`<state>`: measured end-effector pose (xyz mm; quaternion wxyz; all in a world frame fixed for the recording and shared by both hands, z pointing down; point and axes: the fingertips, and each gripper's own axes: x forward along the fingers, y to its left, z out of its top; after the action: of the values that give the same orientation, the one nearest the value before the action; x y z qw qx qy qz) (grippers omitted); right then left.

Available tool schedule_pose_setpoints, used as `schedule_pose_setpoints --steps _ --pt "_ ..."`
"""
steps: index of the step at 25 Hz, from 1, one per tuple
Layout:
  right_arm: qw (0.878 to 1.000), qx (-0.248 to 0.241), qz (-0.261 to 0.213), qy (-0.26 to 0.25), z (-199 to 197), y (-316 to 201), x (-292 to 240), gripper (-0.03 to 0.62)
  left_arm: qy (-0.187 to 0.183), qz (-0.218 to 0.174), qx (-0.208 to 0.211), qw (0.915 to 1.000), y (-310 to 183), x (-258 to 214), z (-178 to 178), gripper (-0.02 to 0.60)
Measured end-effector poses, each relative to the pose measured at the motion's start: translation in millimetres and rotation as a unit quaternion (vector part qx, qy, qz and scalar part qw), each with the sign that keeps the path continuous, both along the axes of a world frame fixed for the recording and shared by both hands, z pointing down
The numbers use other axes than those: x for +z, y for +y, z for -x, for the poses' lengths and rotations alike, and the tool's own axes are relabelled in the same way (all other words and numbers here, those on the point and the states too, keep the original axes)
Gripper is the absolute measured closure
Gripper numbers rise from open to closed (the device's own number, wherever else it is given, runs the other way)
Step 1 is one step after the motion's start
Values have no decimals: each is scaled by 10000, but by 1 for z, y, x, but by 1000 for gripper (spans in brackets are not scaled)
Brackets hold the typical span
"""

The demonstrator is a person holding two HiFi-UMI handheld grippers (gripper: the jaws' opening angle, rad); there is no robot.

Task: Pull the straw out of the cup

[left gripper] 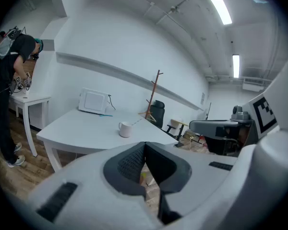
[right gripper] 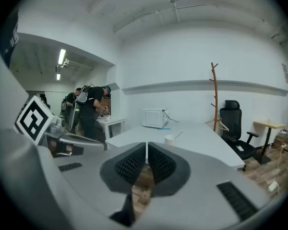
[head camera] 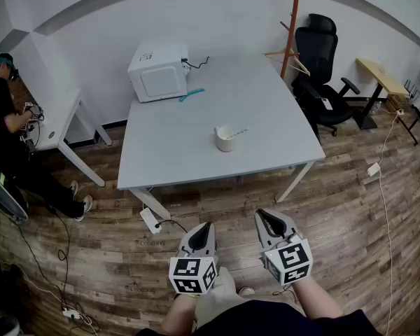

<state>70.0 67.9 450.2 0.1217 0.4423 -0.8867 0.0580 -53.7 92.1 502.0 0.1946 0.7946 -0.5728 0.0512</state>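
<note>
1. Left gripper (left gripper: 145, 145): jaws closed, ribbed pads meeting at the tips, nothing between them. Held low over the wood floor (head camera: 350, 208), touching nothing, well short of the table (head camera: 175, 152).
2. Right gripper (right gripper: 147, 144): jaws drawn together to a hairline slit, nothing held. Also over the floor, just beside the left gripper, clear of the table.
3. Cup (head camera: 225, 138): white, upright, on the table towards its near right part, well apart from both grippers.
4. Straw (head camera: 238, 132): in the cup, leaning out over the rim to the right; lower end hidden inside the cup.
5. Microwave (head camera: 159, 71): white, at the far left corner of the table. Small teal item (head camera: 191, 94) just beside it, too small to tell what it is.
6. Office chair (head camera: 322, 68) and wooden coat stand (head camera: 292, 19): beyond the table's far right corner.
7. Person (head camera: 0, 117) at a side desk (head camera: 56, 121) on the left: cut off by the frame edge.
8. Hands on the grippers: hidden beneath the marker cubes in the head view; forearms only partly in frame.
</note>
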Motion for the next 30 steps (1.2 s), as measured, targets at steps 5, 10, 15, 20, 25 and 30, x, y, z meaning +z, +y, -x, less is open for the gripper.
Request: schedule_pose_setpoints --steps 5,10,15,20,25,30 --pt "9995 -88 289 -135 -36 55 18 559 62 51 42 10000 56 3 -53 563" --pt "9993 -181 245 -198 -53 80 13 559 17 63 -23 10000 83 0 -71 563" --pt "9993 -225 168 -237 -64 95 6 559 -99 -2 -42 9999 95 -8 -80 563" --pt "9991 -236 35 -350 -69 105 0 559 -188 -68 12 9998 104 -13 -89 563" --pt "9989 -286 91 -366 -71 117 6 557 -239 -122 42 9996 113 -17 -95 563" --pt "9985 -360 167 -383 -68 127 12 557 -245 -138 5 9996 121 -18 -94 563"
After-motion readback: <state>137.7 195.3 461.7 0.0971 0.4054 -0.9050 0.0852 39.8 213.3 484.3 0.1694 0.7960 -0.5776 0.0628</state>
